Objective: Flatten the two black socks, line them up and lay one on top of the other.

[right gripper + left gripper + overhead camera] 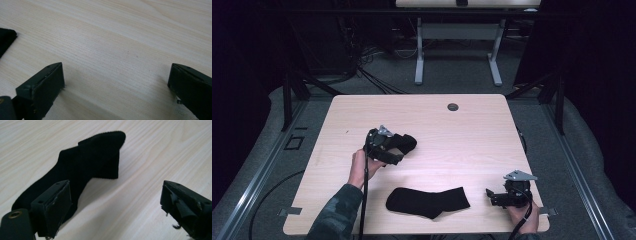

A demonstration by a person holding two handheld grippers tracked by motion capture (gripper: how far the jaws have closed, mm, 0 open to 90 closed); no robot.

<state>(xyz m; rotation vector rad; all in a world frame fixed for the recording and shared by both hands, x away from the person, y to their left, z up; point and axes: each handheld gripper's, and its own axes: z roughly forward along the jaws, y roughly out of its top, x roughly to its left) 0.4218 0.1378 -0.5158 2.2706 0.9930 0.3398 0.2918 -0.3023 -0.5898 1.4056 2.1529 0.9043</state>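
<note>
Left gripper [398, 159], jaws spread wide with nothing clamped, held low at the left centre of the pale wood-grain table [472, 130], aimed at the folded black fabric sock [95, 162] just ahead, apparently to take it up. Second black fabric sock [428, 201] flat near the front edge, between both hands, untouched. Right gripper [490, 195], jaws apart and empty, resting at the right front corner beside that sock's cuff. No obstruction between; round cable grommet [453, 107] well apart at the rear.
</note>
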